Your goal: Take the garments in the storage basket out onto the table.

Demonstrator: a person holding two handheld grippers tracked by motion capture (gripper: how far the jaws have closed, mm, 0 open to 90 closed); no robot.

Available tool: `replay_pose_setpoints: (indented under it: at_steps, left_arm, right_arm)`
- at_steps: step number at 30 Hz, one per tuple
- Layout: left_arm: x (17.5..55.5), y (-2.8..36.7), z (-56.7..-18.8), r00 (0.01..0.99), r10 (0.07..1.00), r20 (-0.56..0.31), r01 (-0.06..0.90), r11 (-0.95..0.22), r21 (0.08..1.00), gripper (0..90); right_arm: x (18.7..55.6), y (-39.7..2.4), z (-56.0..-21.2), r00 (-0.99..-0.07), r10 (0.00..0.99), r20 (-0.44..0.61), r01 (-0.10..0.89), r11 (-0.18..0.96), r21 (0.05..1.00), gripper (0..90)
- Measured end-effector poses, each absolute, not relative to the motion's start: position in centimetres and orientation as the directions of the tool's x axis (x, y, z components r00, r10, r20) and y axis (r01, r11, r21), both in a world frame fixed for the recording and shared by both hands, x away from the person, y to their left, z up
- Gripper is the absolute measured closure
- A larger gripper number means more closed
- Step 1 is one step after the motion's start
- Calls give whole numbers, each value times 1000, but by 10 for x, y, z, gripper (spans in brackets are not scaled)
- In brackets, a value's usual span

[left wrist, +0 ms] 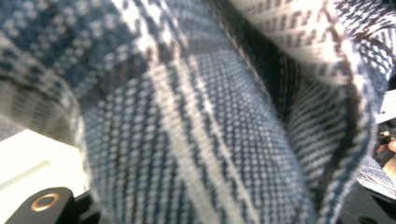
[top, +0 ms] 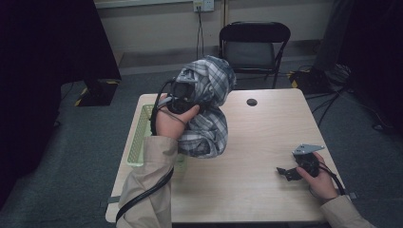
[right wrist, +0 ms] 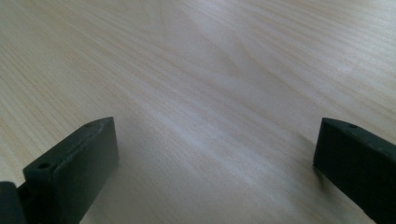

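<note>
The left gripper (top: 183, 92) is being held up above the far left part of the table, and its jaws are closed on a blue, white and brown checked woven cloth (top: 209, 114). The cloth is bunching over the gripper and hanging down in a thick fold, so its lower end is reaching the pale wooden table top (top: 256, 142) near the left side. In the left gripper view the checked weave (left wrist: 187, 130) is lying very close to the camera and is covering the jaws, so the place of the grip itself cannot be seen. The left hand (top: 171, 121), coming out of a beige sleeve (top: 147, 190), is wrapping around the gripper body.

The right gripper (top: 287, 173) is resting low at the near right part of the table, well apart from the cloth. In the right gripper view its two black jaws are standing wide apart with only bare wood (right wrist: 210, 84) between them, so it is holding nothing.

A light green plastic mesh basket (top: 140, 137) is sitting at the left edge of the table, just beside the hanging cloth. Behind the table a black folding chair (top: 254, 45) is standing on the grey floor.
</note>
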State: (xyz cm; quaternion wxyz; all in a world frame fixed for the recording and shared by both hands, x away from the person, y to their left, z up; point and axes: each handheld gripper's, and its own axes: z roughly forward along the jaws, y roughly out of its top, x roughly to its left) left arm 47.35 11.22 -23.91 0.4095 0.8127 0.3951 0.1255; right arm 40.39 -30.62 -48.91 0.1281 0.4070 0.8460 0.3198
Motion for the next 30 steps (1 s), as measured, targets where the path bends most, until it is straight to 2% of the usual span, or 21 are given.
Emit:
replay_pose_setpoints:
  at_steps: [30]
  left_arm:
    - [482,58,-254,725,669,-164,514,-368,775,552]
  right_arm:
    - [404,-306,-489,-637,770,42,605,465,646,0]
